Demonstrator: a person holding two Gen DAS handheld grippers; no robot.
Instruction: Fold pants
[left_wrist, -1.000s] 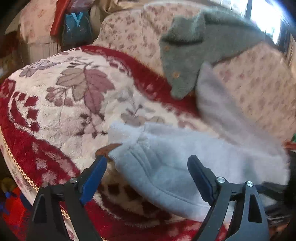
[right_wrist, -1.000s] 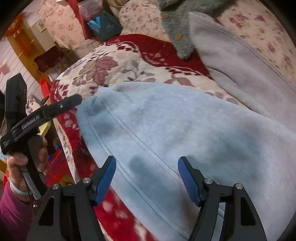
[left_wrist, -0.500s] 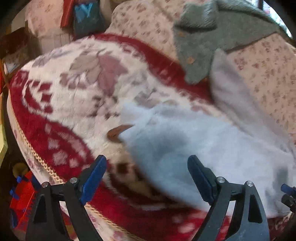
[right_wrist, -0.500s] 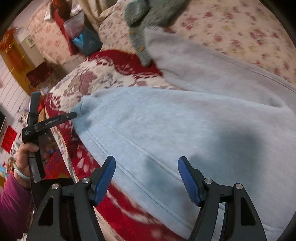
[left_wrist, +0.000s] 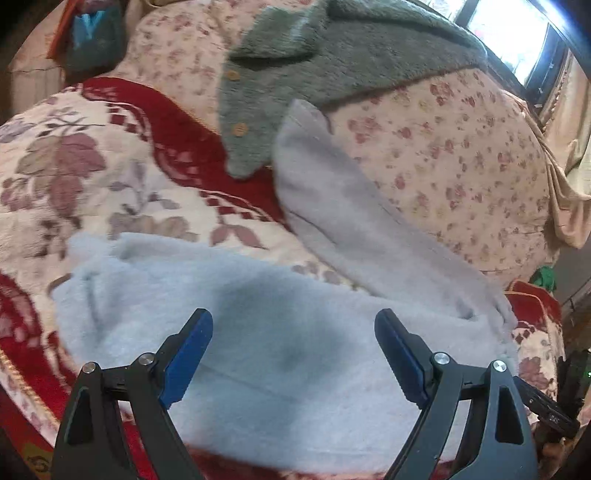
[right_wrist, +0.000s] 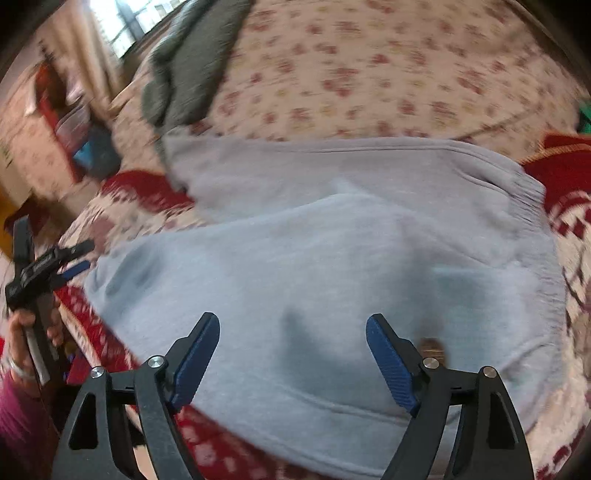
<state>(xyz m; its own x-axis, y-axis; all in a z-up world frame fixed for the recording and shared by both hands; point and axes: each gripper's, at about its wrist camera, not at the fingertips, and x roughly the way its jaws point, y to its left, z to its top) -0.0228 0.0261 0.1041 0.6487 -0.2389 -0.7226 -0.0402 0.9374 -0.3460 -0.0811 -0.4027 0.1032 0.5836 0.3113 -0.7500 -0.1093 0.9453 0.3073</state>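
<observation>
Right now the pants (right_wrist: 332, 258) lie spread on the bed (right_wrist: 388, 74), over a red flowered blanket (left_wrist: 92, 166), with the two legs splayed apart: one pale leg runs up toward the green cardigan (left_wrist: 332, 66), the other lies nearer the bed's edge. The waistband (right_wrist: 543, 258) with its gathered elastic sits at the far right of the pants in the right wrist view.

Both tools hover above the pants and grip nothing. The left gripper (left_wrist: 293, 354) has its fingers (left_wrist: 188, 354) spread wide over the nearer leg, and the right gripper (right_wrist: 291, 354) likewise has its fingers (right_wrist: 388, 362) wide apart over the seat of the pants. In the right wrist view the left gripper shows at the cuff end of the pants, held in a hand (right_wrist: 26, 332).

The step in hand looks like picking grasp points for the first fold, laying one leg over the other. To do that well, each tool should probably pinch one edge of the same leg, one near the cuff and one near the waistband, taking both cloth layers. Lifting both ends together and carrying them level across to the other leg should keep the seams lined up; the fleece looks thick and soft, so a shallow pinch may slip.
</observation>
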